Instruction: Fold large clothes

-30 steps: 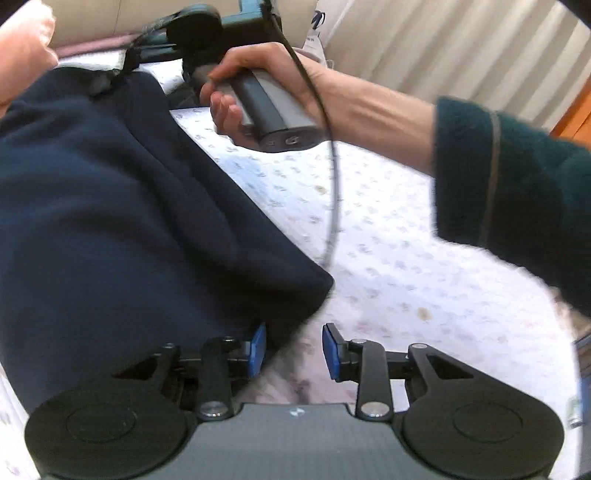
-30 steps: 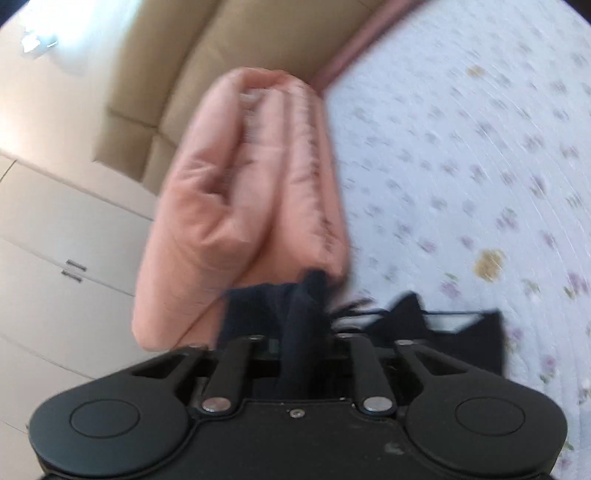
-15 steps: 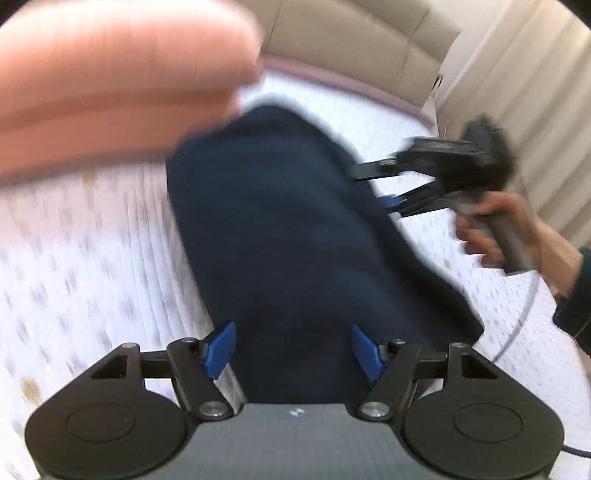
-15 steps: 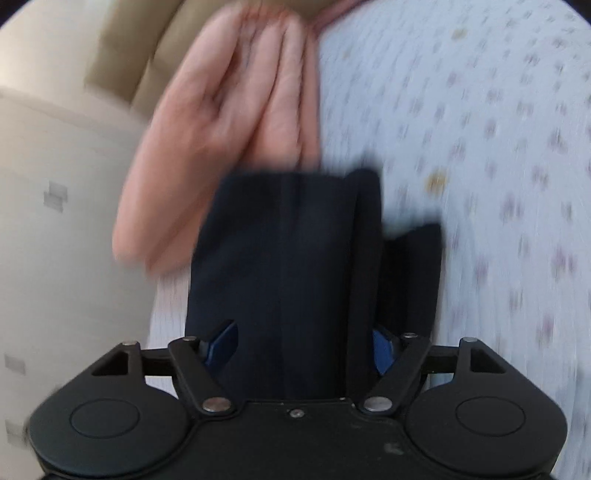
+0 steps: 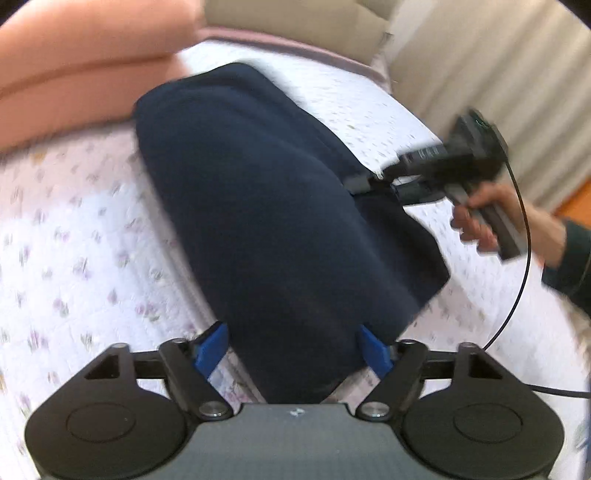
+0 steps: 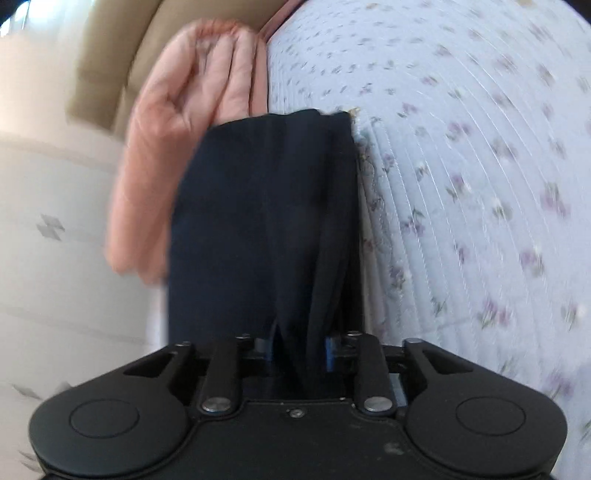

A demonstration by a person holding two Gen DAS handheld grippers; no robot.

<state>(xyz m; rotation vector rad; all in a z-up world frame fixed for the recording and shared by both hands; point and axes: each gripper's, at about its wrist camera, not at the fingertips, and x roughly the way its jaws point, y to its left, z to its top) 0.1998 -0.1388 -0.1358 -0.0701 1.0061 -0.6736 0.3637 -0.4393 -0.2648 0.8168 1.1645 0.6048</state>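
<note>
A folded dark navy garment [image 5: 266, 206] lies on the floral quilt. My left gripper [image 5: 291, 347] is open, its blue pads [image 5: 210, 347] either side of the garment's near end. My right gripper [image 5: 373, 181] shows in the left wrist view at the garment's right edge. In the right wrist view the right gripper [image 6: 299, 350] is shut on a bunch of the navy garment [image 6: 266, 206], which runs forward from the jaws.
A folded pink quilt [image 5: 81, 62] lies at the far left, next to the garment's far end; it also shows in the right wrist view [image 6: 177, 122]. A beige headboard [image 5: 303, 22] and curtains [image 5: 491, 62] stand behind. White floral bedspread [image 6: 480, 184] surrounds the garment.
My left gripper opened wide and moved around the garment's near end. My right gripper let go, opened, then shut again on the garment's right edge.
</note>
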